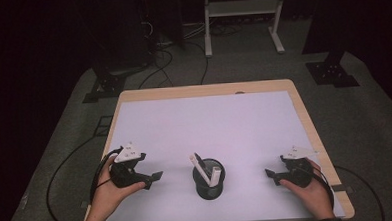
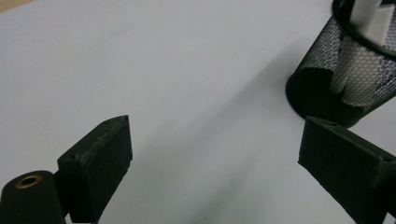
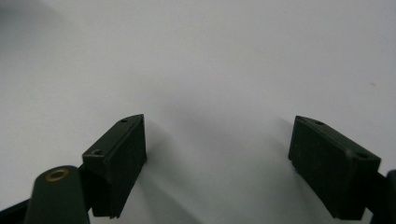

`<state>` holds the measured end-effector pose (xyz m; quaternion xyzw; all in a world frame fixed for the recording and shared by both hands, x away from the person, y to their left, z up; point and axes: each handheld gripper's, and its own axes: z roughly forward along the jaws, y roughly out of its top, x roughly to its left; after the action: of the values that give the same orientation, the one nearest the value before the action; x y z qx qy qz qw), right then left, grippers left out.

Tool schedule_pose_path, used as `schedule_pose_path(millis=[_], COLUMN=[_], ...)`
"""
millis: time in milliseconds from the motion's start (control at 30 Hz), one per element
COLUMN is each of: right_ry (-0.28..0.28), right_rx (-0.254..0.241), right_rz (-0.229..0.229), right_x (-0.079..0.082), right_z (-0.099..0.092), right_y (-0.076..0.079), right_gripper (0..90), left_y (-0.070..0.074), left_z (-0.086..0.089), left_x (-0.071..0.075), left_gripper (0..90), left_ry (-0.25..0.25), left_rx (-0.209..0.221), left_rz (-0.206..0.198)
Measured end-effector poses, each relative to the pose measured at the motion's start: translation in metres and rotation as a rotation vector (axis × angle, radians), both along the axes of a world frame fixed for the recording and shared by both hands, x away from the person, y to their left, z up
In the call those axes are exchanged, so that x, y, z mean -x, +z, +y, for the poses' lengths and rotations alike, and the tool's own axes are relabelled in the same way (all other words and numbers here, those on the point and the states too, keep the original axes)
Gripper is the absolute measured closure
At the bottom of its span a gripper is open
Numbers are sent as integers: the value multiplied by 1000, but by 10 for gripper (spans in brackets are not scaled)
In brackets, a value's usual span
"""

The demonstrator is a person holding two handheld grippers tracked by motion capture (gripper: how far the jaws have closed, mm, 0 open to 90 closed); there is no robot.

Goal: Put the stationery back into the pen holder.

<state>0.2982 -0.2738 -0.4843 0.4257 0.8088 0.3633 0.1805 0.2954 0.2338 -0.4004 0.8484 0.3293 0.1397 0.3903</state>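
Both tongs (image 1: 156, 179) (image 1: 270, 176) open, mesh cup (image 1: 209, 180) btwn them, untouched.

The table (image 1: 209, 115) is seen from above and behind in the high view. Its white surface is viewed closely along each gripper's jaws; the mesh cup (image 2: 345, 70) is shared by the high and left gripper views

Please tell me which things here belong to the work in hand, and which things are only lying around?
Belonging to the work:
- black mesh cup, upright on the table
- white pieces standing inside it
- left claw, open, nothing held
- right claw, open, nothing held

Only lying around:
- white stand on the floor behind the table
- cables on the floor
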Motion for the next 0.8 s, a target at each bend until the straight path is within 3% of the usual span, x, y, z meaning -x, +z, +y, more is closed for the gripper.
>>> schedule_pose_path(millis=[233,367,800], right_ry=[-1,-1,-1], right_rx=[-2,-2,-2], right_rz=[1,1,1], right_x=[0,0,0], right_z=[0,0,0], right_y=[0,0,0], right_gripper=[181,180,181], left_y=[-18,-30,-49], left_z=[10,17,34], left_x=[0,-1,-1], left_gripper=[90,90,90], left_ry=[37,76,135], left_rx=[-19,-52,-61], left_rz=[29,45,84])
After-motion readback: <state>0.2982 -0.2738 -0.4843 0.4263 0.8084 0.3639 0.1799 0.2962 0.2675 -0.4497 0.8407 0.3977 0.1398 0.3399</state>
